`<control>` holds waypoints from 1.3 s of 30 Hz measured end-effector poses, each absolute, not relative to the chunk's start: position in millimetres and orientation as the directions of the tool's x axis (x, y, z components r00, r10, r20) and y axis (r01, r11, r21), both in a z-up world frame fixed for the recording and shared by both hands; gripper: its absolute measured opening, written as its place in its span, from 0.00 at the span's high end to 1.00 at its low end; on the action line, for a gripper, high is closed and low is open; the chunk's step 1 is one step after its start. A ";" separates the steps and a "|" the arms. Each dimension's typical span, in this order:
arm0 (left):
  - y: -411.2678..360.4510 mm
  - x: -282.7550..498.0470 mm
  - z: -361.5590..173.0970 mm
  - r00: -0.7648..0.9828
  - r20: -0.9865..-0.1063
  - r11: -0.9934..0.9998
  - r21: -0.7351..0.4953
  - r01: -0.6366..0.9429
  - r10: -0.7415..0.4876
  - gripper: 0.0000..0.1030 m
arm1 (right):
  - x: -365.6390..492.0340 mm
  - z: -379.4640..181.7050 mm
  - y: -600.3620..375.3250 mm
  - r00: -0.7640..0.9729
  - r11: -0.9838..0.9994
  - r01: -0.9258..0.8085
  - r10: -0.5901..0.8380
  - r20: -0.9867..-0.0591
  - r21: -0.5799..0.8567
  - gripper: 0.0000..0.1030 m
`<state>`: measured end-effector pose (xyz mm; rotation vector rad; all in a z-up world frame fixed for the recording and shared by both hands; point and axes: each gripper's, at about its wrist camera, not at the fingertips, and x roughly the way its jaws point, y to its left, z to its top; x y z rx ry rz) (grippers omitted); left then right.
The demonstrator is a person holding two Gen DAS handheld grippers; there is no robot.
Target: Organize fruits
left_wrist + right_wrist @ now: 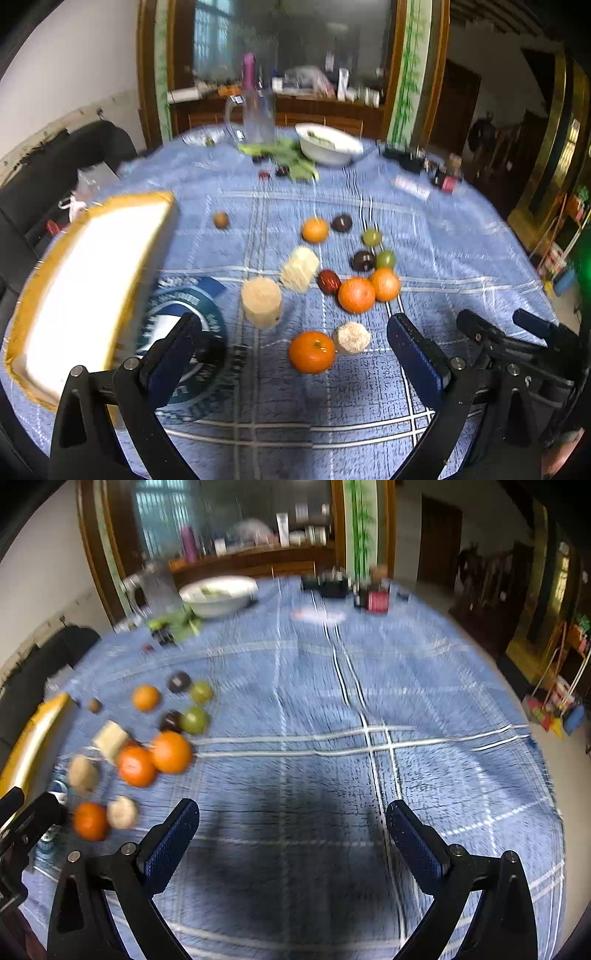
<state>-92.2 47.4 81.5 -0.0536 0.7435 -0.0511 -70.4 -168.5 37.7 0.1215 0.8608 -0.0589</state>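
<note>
Orange tangerines (pixel 312 351) lie loose on the blue tablecloth (pixel 461 240) beside the yellow-rimmed tray (pixel 88 280). Left gripper (pixel 295 354) and right gripper (pixel 291 834) gape empty; sorting seems unstarted, so next comes closing on the nearest tangerine.

wall (pixel 55 74): white, scuffed along its lower edge | cabinet (pixel 295 107): dark wood, glass-fronted, cluttered shelf, bamboo-painted side panel | window: daylight reflected in cabinet glass | door (pixel 439 542): dark brown, right of cabinet | chair (pixel 55 173): black, at left | floor (pixel 546 746): pale, far right
</note>
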 end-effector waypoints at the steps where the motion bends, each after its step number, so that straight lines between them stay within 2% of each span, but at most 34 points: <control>1: 51.8 -94.2 84.5 0.743 -0.667 0.997 -0.074 0.008 -0.056 0.02 | -78.6 43.7 -163.9 0.675 0.991 0.102 -0.004 -0.738 0.087 0.01; 5: 62.0 -100.8 88.4 0.731 -0.678 0.994 -0.114 -0.003 -0.076 0.02 | -108.2 58.2 -141.7 0.750 0.991 0.099 -0.014 -0.661 0.091 0.01; 9: 60.0 -113.9 93.6 0.741 -0.670 0.998 -0.061 0.000 -0.041 0.02 | -125.6 65.5 -123.5 0.788 0.995 0.085 -0.036 -0.615 0.050 0.01; 12: 60.9 -120.3 93.7 0.728 -0.682 0.996 -0.088 0.025 -0.078 0.02 | -132.9 70.6 -116.4 0.805 0.996 0.078 -0.045 -0.592 0.031 0.01; 26: 44.5 -144.3 102.0 0.767 -0.635 0.994 -0.016 0.109 -0.094 0.02 | -140.8 66.1 -105.7 0.800 0.997 0.076 -0.048 -0.598 0.022 0.01; 39: 49.1 -128.6 87.4 0.730 -0.677 0.994 -0.036 0.100 -0.098 0.02 | -130.6 52.4 -105.1 0.771 0.997 0.069 -0.032 -0.635 0.033 0.01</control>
